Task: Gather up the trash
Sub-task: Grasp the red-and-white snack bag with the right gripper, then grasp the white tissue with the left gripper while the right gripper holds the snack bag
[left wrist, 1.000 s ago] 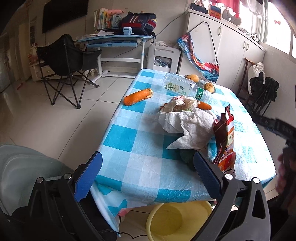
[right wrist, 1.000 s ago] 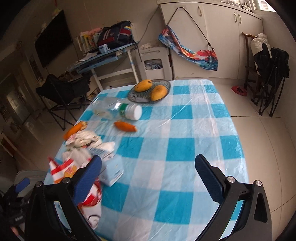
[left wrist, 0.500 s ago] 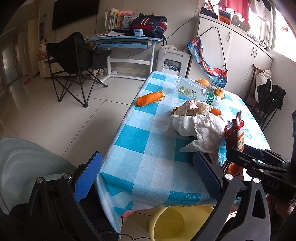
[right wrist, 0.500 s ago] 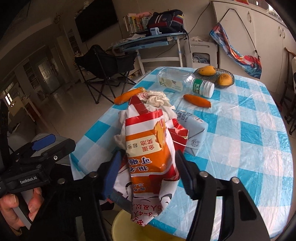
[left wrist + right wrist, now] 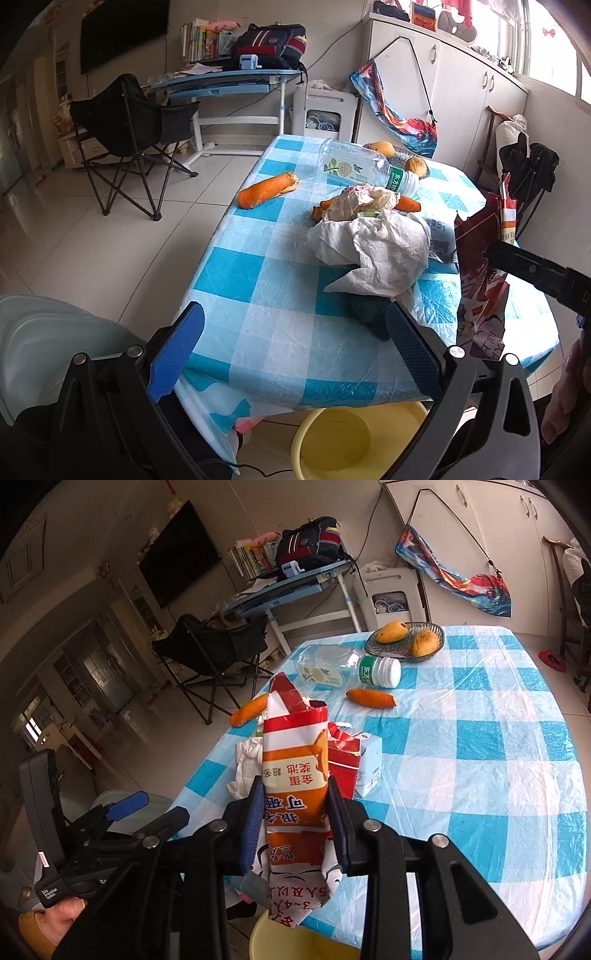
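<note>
1. While its jaws have just been closing, the right gripper (image 5: pixel 295 823) clenches the snack bag (image 5: pixel 295 775) above the worktop (image 5: pixel 480 775) edge
2. The left gripper (image 5: pixel 291 350) fingers stand released, empty, near the crumpled tissue (image 5: pixel 376 251)

I see open desk (image 5: pixel 498 775) right of the crumpled paper (image 5: pixel 376 251); behind it, bottle (image 5: pixel 343 668), carrots (image 5: pixel 371 698) and fruit basket (image 5: pixel 404 642) block passage.

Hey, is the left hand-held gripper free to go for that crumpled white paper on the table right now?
Probably yes. The left hand-held gripper is open and empty, and the crumpled white paper lies just ahead of it with nothing between. The right hand-held gripper is off to the side, clamped on the snack bag.
</note>
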